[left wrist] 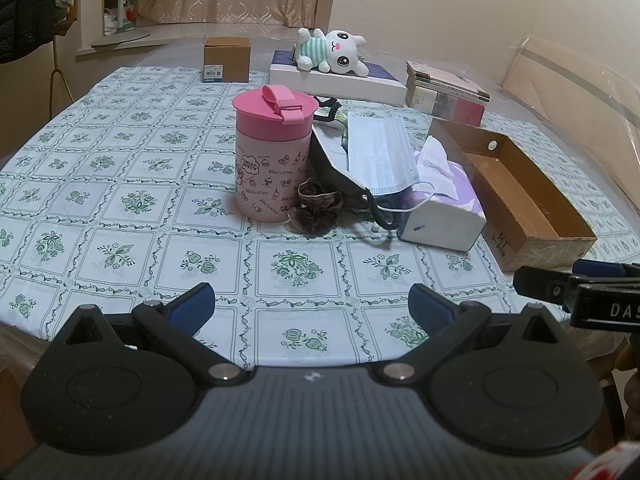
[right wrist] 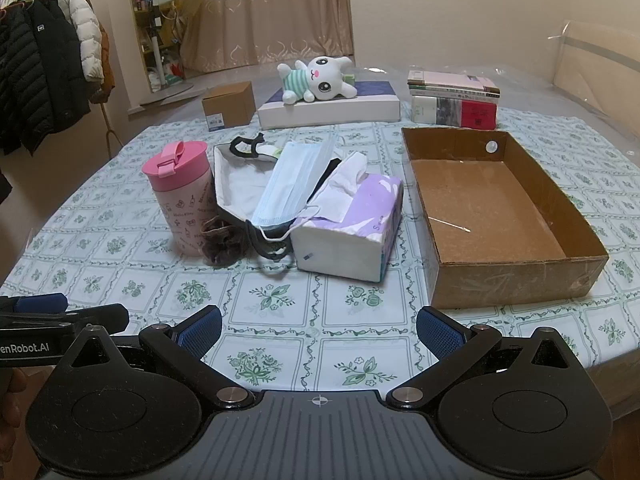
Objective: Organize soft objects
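Nothing is sorted yet: the open cardboard box (right wrist: 500, 216) at the right of the table (right wrist: 120, 200) holds nothing, so the whole job is left. The soft things lie in 1 cluster just left of it: a blue surgical mask (right wrist: 292, 184) draped over a dark cloth mask (right wrist: 236, 188), a brown scrunchie (right wrist: 222, 246) touching the pink tumbler (right wrist: 180, 196), and a purple tissue pack (right wrist: 348, 228). The plush bunny (right wrist: 316, 80) lies farther back on a flat white box (right wrist: 328, 110). The surgical mask's long axis runs from near-left to far-right. The left gripper (left wrist: 312, 304) and right gripper (right wrist: 319, 326) both hover near the table's front edge, fingers spread wide, holding nothing.
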`<state>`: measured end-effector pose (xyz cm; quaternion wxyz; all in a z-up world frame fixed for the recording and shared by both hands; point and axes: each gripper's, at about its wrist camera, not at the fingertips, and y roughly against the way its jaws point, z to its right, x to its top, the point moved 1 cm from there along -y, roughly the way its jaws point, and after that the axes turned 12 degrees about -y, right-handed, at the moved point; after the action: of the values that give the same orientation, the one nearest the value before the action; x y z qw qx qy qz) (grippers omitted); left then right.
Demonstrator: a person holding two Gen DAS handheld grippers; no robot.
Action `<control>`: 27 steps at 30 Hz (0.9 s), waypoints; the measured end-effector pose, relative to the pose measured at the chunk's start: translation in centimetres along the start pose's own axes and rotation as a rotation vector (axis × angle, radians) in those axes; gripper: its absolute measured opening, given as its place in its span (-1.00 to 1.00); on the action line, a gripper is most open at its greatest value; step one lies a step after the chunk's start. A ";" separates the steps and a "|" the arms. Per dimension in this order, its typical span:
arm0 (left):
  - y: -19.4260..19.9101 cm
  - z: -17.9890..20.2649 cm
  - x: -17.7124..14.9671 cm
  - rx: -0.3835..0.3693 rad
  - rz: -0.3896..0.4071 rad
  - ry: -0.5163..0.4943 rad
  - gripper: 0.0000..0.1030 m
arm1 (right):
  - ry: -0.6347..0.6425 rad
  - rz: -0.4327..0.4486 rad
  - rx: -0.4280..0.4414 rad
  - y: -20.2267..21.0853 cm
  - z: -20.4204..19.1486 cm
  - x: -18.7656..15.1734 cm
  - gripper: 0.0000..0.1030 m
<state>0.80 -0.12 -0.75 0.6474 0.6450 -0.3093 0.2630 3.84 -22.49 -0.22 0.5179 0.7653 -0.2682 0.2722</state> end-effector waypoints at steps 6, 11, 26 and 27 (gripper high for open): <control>-0.1 0.2 0.1 -0.002 -0.001 -0.003 0.98 | -0.004 0.000 0.000 0.0 0.0 -0.1 0.99; -0.1 0.3 0.1 -0.004 0.000 -0.003 0.98 | -0.005 0.001 -0.001 0.0 0.0 -0.1 0.99; 0.0 0.2 0.2 -0.006 0.004 -0.001 0.98 | -0.006 0.002 -0.002 -0.1 -0.1 -0.1 0.99; 0.0 0.2 0.2 -0.007 0.003 -0.001 0.98 | -0.005 0.002 -0.002 -0.1 -0.1 0.0 0.99</control>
<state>0.95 -0.34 -0.63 0.6491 0.6423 -0.3116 0.2626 3.84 -22.41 -0.27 0.5176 0.7653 -0.2707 0.2705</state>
